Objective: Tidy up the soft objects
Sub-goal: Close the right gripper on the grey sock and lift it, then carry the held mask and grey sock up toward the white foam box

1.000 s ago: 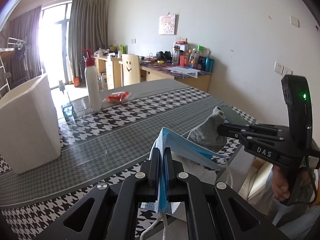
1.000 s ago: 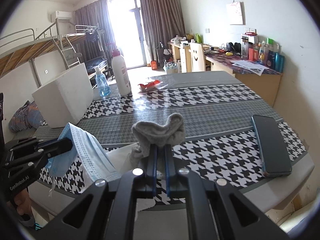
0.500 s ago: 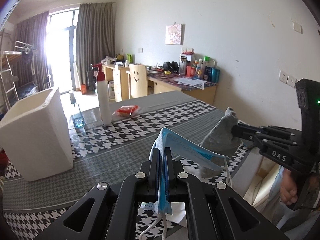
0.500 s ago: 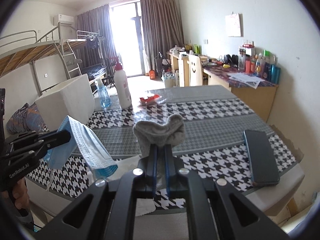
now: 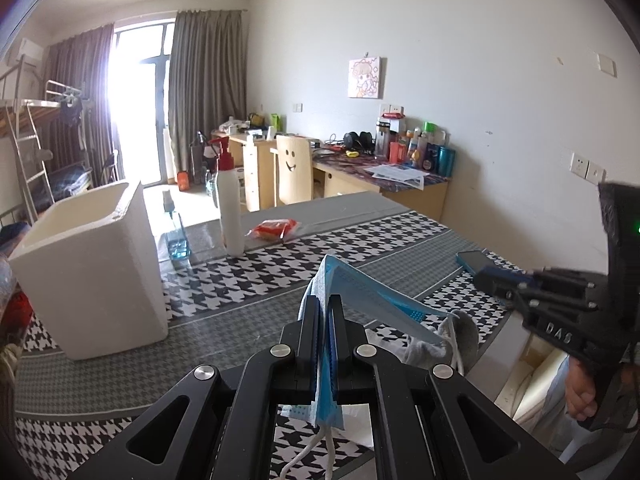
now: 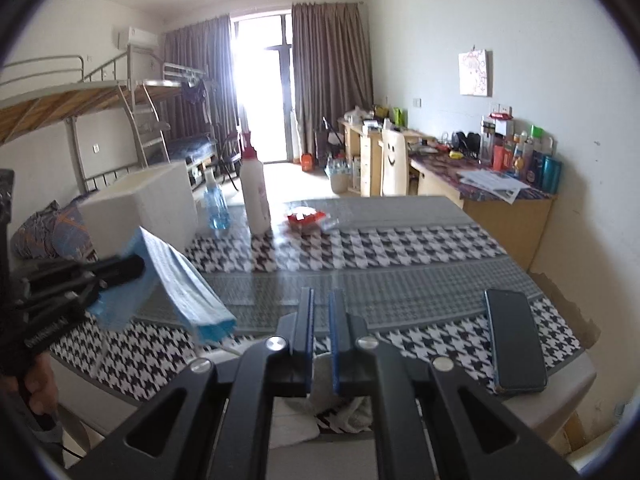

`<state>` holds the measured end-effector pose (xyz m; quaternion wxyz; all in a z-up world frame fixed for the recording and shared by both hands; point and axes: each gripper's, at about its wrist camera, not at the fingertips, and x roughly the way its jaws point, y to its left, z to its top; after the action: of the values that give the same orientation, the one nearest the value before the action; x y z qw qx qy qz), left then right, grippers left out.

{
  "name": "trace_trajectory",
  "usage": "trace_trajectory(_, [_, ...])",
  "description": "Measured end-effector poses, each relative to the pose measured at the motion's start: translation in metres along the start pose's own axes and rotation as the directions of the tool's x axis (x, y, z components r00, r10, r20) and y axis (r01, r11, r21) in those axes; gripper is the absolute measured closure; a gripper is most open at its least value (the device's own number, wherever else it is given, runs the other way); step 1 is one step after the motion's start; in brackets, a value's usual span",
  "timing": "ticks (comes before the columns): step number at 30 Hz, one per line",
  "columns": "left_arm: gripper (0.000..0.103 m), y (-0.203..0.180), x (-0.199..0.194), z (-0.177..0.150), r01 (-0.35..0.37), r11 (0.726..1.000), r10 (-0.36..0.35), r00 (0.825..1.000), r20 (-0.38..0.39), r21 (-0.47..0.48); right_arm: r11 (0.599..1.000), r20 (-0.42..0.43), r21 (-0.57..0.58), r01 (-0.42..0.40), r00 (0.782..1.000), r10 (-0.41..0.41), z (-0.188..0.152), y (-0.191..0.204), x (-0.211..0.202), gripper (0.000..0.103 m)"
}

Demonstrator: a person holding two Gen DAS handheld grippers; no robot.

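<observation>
My left gripper (image 5: 323,304) is shut on a blue face mask (image 5: 362,290) and holds it above the near table edge; the mask also shows at the left of the right wrist view (image 6: 182,284). My right gripper (image 6: 321,300) is slightly open and empty. The grey sock (image 5: 460,334) lies on the table below it, partly behind the mask, and shows under the fingers in the right wrist view (image 6: 356,404). A white foam box (image 5: 90,276) with an open top stands to the left.
A white pump bottle (image 5: 231,204), a blue spray bottle (image 5: 175,232) and a red packet (image 5: 276,228) stand at the table's far side. A phone (image 6: 514,344) lies near the right edge. White paper (image 5: 360,420) lies at the near edge.
My right gripper has opened and let go of the grey sock, which dropped onto the table. Both grippers have risen and pulled back; the left still holds the mask.
</observation>
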<state>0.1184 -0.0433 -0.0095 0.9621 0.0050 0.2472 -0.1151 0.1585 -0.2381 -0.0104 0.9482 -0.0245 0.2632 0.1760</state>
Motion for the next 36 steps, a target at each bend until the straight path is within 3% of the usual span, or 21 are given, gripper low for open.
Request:
trace_trajectory(3, [0.099, 0.004, 0.001, 0.000, -0.009, 1.000, 0.009, 1.000, 0.000, -0.009, 1.000, -0.054, 0.005, -0.013, 0.998, 0.013, -0.009, -0.002, 0.009, 0.089])
trace_trajectory(5, [0.099, 0.008, 0.002, 0.000, -0.015, 1.000, 0.015, 1.000, -0.002, -0.018, 1.000, -0.079, 0.002, -0.009, 0.997, 0.009, -0.013, -0.003, 0.015, 0.076])
trace_trajectory(7, [0.099, 0.010, 0.000, 0.001, -0.022, 0.999, 0.022, 1.000, 0.001, -0.024, 1.000, -0.089, 0.010, -0.002, 0.996, 0.003, -0.018, -0.005, 0.019, 0.043])
trace_trajectory(9, [0.099, 0.013, -0.002, 0.001, -0.031, 0.999, 0.031, 1.000, 0.005, -0.031, 1.000, -0.093, 0.017, -0.005, 0.996, 0.007, -0.023, -0.007, 0.021, 0.037])
trace_trajectory(24, [0.099, 0.020, -0.002, 0.000, -0.047, 0.998, 0.047, 0.999, -0.003, -0.040, 0.999, -0.247, 0.039, 0.006, 0.969, 0.004, -0.059, -0.013, 0.064, 0.037])
trace_trajectory(30, [0.099, 0.022, 0.003, 0.001, -0.052, 0.998, 0.052, 0.999, -0.012, -0.039, 0.998, -0.269, 0.069, -0.013, 0.963, 0.032, -0.064, -0.017, 0.073, 0.037])
trace_trajectory(32, [0.099, 0.024, 0.004, 0.001, -0.055, 0.997, 0.054, 0.998, -0.014, -0.046, 0.997, -0.271, 0.071, -0.012, 0.962, 0.031, -0.064, -0.016, 0.073, 0.045])
trace_trajectory(34, [0.099, 0.025, 0.004, 0.000, -0.059, 0.997, 0.058, 0.998, -0.013, -0.047, 0.997, -0.284, 0.070, -0.024, 0.958, 0.043, -0.065, -0.014, 0.075, 0.074])
trace_trajectory(36, [0.099, 0.027, 0.004, 0.000, -0.062, 0.997, 0.061, 0.998, -0.013, -0.049, 0.996, -0.295, 0.079, -0.033, 0.954, 0.055, -0.064, -0.014, 0.077, 0.083])
